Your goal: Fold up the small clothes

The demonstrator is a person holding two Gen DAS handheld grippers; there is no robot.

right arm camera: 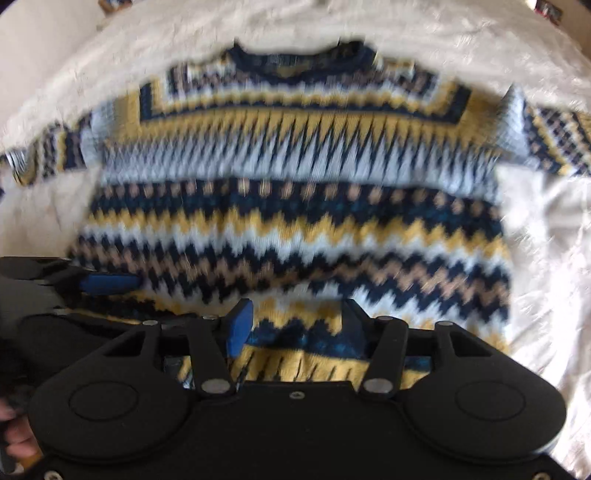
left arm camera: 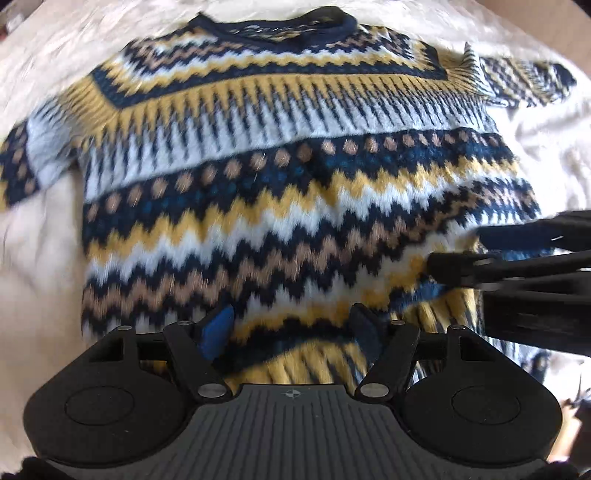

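Tongs first: your left gripper (left arm camera: 290,332) and right gripper (right arm camera: 295,325) both gape empty above the hem. Sweater (left arm camera: 288,192) lies flat on the white blanket (left arm camera: 44,258), collar farthest. Pinch too deep and you'll lift blanket too, spoiling the fold.

sweater (left arm camera: 288,192): navy, yellow, white, tan zigzags | cloth (left arm camera: 44,280): cream

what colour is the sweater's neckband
Dark navy neckband, clearest in the left wrist view.
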